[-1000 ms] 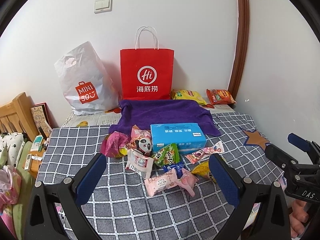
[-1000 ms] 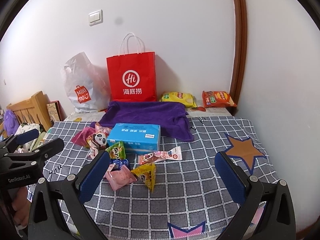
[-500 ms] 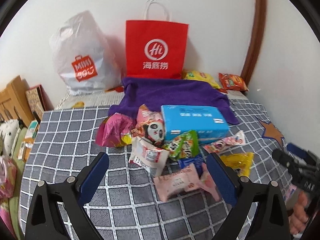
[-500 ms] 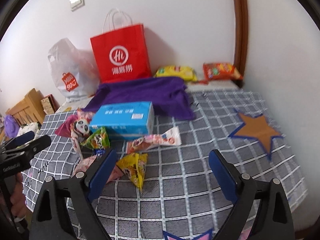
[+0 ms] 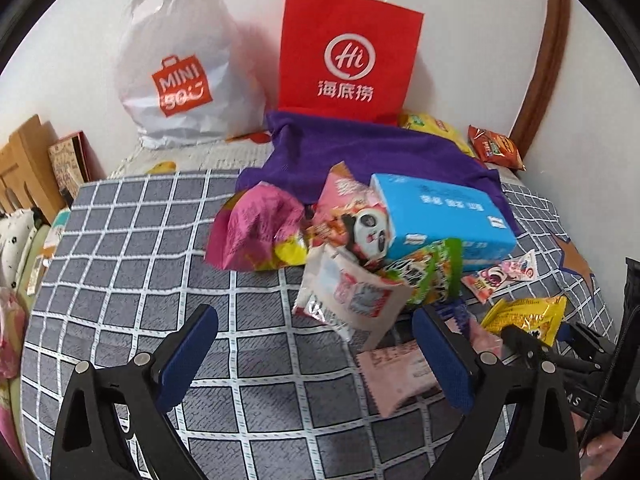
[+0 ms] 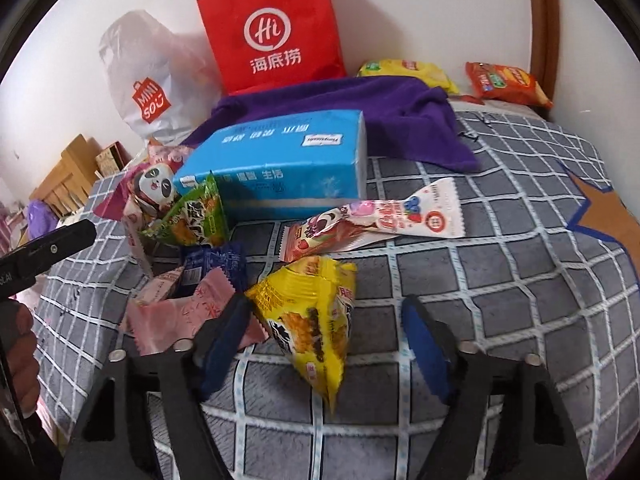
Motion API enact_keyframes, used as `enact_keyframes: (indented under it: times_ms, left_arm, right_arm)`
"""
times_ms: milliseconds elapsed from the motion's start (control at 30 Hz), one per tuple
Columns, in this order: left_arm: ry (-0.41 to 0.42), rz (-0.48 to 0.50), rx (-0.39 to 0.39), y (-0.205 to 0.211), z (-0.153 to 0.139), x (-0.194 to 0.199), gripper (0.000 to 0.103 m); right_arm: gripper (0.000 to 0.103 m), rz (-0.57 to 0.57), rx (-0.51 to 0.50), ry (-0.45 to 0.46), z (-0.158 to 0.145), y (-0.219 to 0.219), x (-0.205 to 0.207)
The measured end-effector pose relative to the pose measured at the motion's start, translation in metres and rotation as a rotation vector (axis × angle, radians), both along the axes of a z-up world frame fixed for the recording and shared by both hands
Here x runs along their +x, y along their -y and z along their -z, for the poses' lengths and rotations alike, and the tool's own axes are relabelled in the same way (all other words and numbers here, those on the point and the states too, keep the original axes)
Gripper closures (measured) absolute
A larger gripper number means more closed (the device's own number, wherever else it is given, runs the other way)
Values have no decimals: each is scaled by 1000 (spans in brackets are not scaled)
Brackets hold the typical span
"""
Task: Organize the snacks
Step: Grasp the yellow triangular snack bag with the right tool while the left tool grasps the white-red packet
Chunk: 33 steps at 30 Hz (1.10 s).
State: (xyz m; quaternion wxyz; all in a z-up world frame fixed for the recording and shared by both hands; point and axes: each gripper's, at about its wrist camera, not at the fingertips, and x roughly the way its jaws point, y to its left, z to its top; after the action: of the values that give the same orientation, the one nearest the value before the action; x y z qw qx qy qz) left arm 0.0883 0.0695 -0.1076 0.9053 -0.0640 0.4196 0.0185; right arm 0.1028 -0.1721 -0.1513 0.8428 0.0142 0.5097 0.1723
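A heap of snack packets lies on the grey checked bedcover (image 5: 140,248) around a blue tissue box (image 6: 280,168). My right gripper (image 6: 324,344) points down at a yellow packet (image 6: 312,320). Its jaws are closing with the packet between them; the left pad is at its edge and the right pad stands clear. My left gripper (image 5: 316,356) is wide open over bare cover, just short of a white and red packet (image 5: 348,292). A pink packet (image 5: 396,376) lies against its right finger. A panda packet (image 5: 368,232) and a green packet (image 5: 432,276) lean on the box.
A red paper bag (image 5: 344,56) and a white plastic bag (image 5: 180,80) stand against the back wall, behind a purple cloth (image 5: 360,152). Yellow crisps (image 6: 404,70) and an orange packet (image 6: 504,84) lie at the back right. A wooden headboard (image 5: 24,160) is at the left edge.
Both grippers have come down and closer to the heap. The right jaws have narrowed from wide open around the yellow packet. The left jaws have stayed wide.
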Motion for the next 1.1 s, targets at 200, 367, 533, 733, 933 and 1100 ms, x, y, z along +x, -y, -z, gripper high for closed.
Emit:
enact_keyframes:
  times_ms: [200,367,533,733,933,1100]
  left_arm:
    - [11,27,-34,-3,3,7,6]
    - [-7,97,-43,9,17,18,6]
    - [-34,133,-27,13,36,27,6]
    - [-51,130,16,12,48,41,6]
    - [-32,162,3,14,50,43,38]
    - [-28,175,-26,10,42,28,60]
  right_arm:
    - [55,-2,-28,76,-16,7,-9]
    - [55,52,-57,160,-26,35,-13]
    - [55,80,-128,133,-5,52,-3]
    - [55,89,-95,100,1,57,5]
    - [55,92,-115,66,8,55,7]
    - [55,85,-140,58,11,52,8]
